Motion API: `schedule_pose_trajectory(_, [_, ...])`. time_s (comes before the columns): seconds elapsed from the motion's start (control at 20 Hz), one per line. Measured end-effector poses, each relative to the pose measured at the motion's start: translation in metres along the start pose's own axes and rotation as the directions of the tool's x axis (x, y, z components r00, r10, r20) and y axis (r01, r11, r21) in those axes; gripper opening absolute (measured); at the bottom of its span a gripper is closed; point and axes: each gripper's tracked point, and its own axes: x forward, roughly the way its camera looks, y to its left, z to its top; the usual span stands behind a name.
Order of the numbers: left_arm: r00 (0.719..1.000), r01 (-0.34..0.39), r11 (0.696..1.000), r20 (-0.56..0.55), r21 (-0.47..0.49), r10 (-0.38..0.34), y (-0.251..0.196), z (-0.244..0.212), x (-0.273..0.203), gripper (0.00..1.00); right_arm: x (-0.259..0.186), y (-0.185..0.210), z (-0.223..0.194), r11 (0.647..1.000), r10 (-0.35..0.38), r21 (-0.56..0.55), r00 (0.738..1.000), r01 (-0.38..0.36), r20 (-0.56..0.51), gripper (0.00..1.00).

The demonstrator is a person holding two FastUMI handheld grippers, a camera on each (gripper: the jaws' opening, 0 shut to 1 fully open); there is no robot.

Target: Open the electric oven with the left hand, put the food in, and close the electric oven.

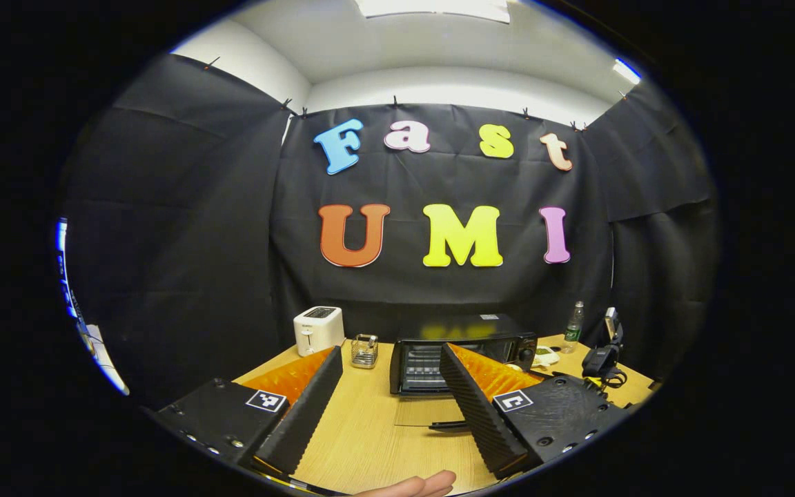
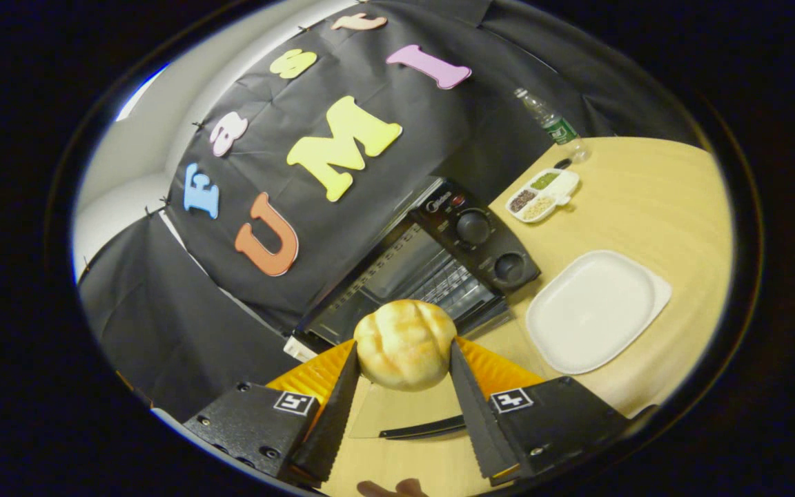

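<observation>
Fingertip of a hand (image 1: 415,485), bottom centre of the left gripper view, nearest the lens; above it we list the left gripper (image 1: 387,386), jaws spread wide with nothing between them, raised over the wooden table (image 1: 363,428).

Item, centre of that view: electric oven (image 1: 463,352), black, standing at the back of the table. Its glass door (image 1: 432,412) lies folded down flat toward us, handle (image 1: 447,426) at the near edge, and the wire rack inside is exposed. We judge the opening step done.

Item, lower centre of the right gripper view: right gripper (image 2: 403,376), jaws clenched on a bread roll (image 2: 404,343), round and golden, one finger against each side. The roll hangs in front of the oven's open mouth, above the lowered door. We judge the loading step to be in hand.

Item, right of that view: white plate (image 2: 594,310), bare, just beside the oven. Upper right: a divided dish (image 2: 544,193) of small foods and a bottle (image 2: 549,121).

Item, left gripper view, left of the oven: white toaster (image 1: 318,329) and a small wire holder (image 1: 364,350), well apart from the work.

Next move, in our judgement: carry the roll forward over the door onto the rack, level and clear of the frame, before releasing; then the left gripper must get under the door's handle to swing it up.
</observation>
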Motion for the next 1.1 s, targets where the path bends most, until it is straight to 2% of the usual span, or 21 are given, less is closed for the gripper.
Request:
schedule_pose_trajectory(0.05, [1.0, -0.004, 1.0, -0.005, -0.004, 0.004, 0.005, -0.002, 0.0, 0.93, 0.009, 0.008, -0.006, 1.0, -0.004, -0.002, 1.0, 0.004, 0.003, 0.73])
schedule_pose_trajectory(0.1, [1.0, -0.009, 1.0, -0.01, -0.007, 0.009, 0.01, -0.004, 0.001, 0.93, 0.02, 0.014, -0.009, 1.0, -0.014, -0.005, 1.0, 0.014, 0.001, 0.78])
schedule_pose_trajectory(0.15, [1.0, -0.014, 1.0, -0.012, -0.008, 0.014, 0.015, -0.005, 0.004, 0.93, 0.028, 0.016, -0.015, 0.999, -0.035, -0.004, 0.999, 0.035, -0.01, 0.73])
schedule_pose_trajectory(0.2, [1.0, -0.02, 1.0, -0.017, -0.008, 0.019, 0.019, -0.006, 0.003, 0.93, 0.039, 0.023, -0.016, 0.999, -0.034, 0.021, 0.999, 0.034, -0.004, 0.78])
schedule_pose_trajectory(0.25, [0.999, -0.025, 1.0, -0.022, -0.008, 0.025, 0.024, -0.009, 0.006, 0.93, 0.051, 0.026, -0.02, 0.998, -0.05, 0.028, 0.999, 0.05, -0.013, 0.73])
schedule_pose_trajectory(0.3, [0.999, -0.029, 1.0, -0.025, -0.008, 0.029, 0.027, -0.012, 0.006, 0.93, 0.061, 0.024, -0.017, 0.998, -0.063, 0.022, 0.998, 0.063, -0.002, 0.73])
schedule_pose_trajectory(0.35, [0.999, -0.033, 0.999, -0.032, -0.007, 0.033, 0.031, -0.014, 0.009, 0.93, 0.073, 0.024, -0.012, 0.997, -0.077, 0.008, 0.997, 0.077, 0.015, 0.78])
schedule_pose_trajectory(0.4, [0.998, -0.039, 0.999, -0.04, -0.007, 0.038, 0.034, -0.017, 0.012, 0.93, 0.084, 0.022, -0.008, 0.995, -0.099, -0.016, 0.995, 0.099, 0.032, 0.73])
schedule_pose_trajectory(0.45, [0.998, -0.043, 0.999, -0.044, -0.006, 0.043, 0.038, -0.02, 0.015, 0.93, 0.097, 0.019, -0.007, 0.991, -0.122, -0.049, 0.992, 0.123, 0.039, 0.73])
schedule_pose_trajectory(0.5, [0.998, -0.047, 0.999, -0.049, -0.005, 0.047, 0.04, -0.019, 0.014, 0.93, 0.107, 0.018, -0.005, 0.989, -0.127, -0.068, 0.991, 0.13, 0.04, 0.78])
schedule_pose_trajectory(0.55, [0.997, -0.052, 0.999, -0.053, -0.004, 0.052, 0.042, -0.021, 0.015, 0.93, 0.119, 0.017, -0.004, 0.987, -0.135, -0.082, 0.99, 0.138, 0.041, 0.74])
schedule_pose_trajectory(0.65, [0.996, -0.06, 0.998, -0.063, -0.001, 0.06, 0.052, -0.03, 0.028, 0.93, 0.139, 0.012, -0.001, 0.981, -0.158, -0.109, 0.987, 0.162, 0.044, 0.74])
schedule_pose_trajectory(0.7, [0.995, -0.066, 0.998, -0.07, 0.002, 0.066, 0.055, -0.034, 0.034, 0.93, 0.149, 0.012, 0.003, 0.98, -0.157, -0.114, 0.986, 0.163, 0.063, 0.78])
schedule_pose_trajectory(0.8, [0.993, -0.079, 0.997, -0.082, 0.01, 0.08, 0.06, -0.04, 0.04, 0.93, 0.164, 0.011, 0.011, 0.976, -0.161, -0.127, 0.981, 0.175, 0.108, 0.74])
schedule_pose_trajectory(1.1, [0.992, -0.072, 0.997, -0.101, 0.01, 0.073, 0.059, -0.051, 0.048, 0.93, 0.191, 0.001, 0.022, 0.974, -0.159, -0.13, 0.97, 0.184, 0.182, 0.75])
